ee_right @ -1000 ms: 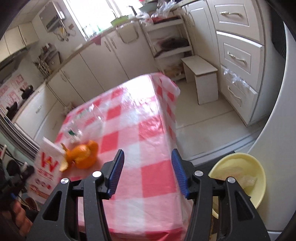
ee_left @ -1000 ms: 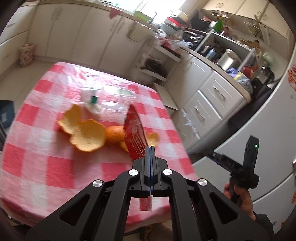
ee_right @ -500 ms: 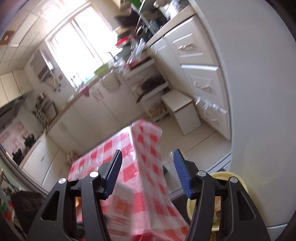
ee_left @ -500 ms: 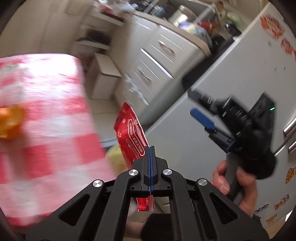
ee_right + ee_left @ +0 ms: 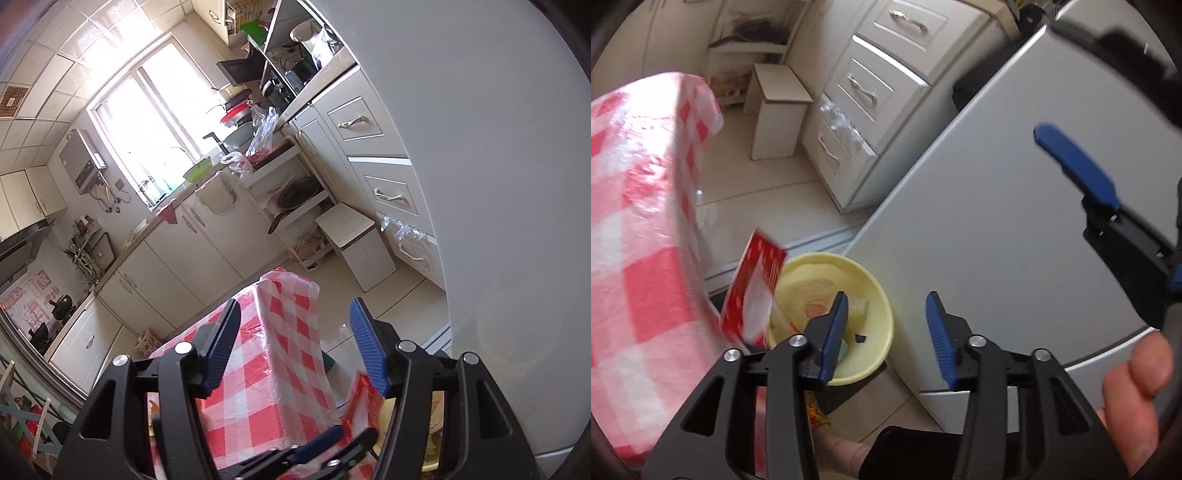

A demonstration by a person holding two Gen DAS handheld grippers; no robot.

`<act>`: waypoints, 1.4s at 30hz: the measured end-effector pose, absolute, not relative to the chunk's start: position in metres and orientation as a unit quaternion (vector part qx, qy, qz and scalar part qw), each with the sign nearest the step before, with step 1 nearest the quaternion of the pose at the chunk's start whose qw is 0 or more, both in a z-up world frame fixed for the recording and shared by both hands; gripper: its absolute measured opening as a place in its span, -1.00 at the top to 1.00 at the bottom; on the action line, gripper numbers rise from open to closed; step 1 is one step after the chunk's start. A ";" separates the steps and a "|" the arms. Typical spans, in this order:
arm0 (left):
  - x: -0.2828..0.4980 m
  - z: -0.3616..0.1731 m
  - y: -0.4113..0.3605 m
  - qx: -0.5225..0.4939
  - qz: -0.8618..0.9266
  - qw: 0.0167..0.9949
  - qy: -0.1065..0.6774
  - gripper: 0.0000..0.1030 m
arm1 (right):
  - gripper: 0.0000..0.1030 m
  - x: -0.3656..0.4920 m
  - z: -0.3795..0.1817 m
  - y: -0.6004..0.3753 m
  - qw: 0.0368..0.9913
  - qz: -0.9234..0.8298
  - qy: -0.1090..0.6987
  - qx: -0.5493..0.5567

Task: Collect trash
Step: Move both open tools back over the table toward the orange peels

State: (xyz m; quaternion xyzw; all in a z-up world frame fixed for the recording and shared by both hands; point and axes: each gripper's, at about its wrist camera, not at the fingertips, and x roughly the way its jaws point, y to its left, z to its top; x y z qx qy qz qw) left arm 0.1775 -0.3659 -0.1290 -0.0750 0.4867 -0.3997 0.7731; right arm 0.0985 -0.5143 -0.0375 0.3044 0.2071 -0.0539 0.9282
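Right now the red wrapper (image 5: 753, 291) is loose in the air, tilted over the near-left rim of the yellow bowl (image 5: 875, 295) on the floor beside the tabletop (image 5: 639, 229) edge. My left gripper (image 5: 882, 328) is opening its fingers, nothing between them; my right gripper (image 5: 295, 347) is opening too, empty. I worry the light wrapper could flutter and land outside the rim.

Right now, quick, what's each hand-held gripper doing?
Left hand-held gripper: opening, nothing between its fingers; the red wrapper is loose beside the yellow bowl.
Right hand-held gripper: opening, holding nothing.
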 end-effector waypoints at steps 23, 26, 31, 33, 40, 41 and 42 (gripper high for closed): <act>0.220 -0.139 0.010 -0.264 -0.065 0.845 0.460 0.01 | -0.25 0.150 -0.075 -0.453 0.892 0.026 0.309 0.327; 0.228 -0.153 0.027 -0.288 -0.043 0.835 0.467 0.00 | -0.25 0.158 -0.087 -0.446 0.881 0.035 0.337 0.329; 0.241 -0.161 0.020 -0.292 -0.033 0.833 0.470 -0.03 | -0.25 0.182 -0.117 -0.417 0.867 0.058 0.385 0.310; 0.246 -0.161 0.017 -0.280 -0.027 0.837 0.469 -0.09 | -0.25 0.196 -0.133 -0.405 0.850 0.069 0.410 0.324; 0.267 -0.170 0.026 -0.276 0.021 0.837 0.471 -0.11 | -0.25 0.233 -0.140 -0.326 0.834 0.129 0.449 0.292; 0.268 -0.169 0.026 -0.275 0.023 0.840 0.468 -0.11 | -0.25 0.237 -0.140 -0.316 0.836 0.132 0.453 0.282; 0.270 -0.169 0.025 -0.268 0.025 0.842 0.468 -0.11 | -0.25 0.241 -0.140 -0.301 0.839 0.134 0.458 0.263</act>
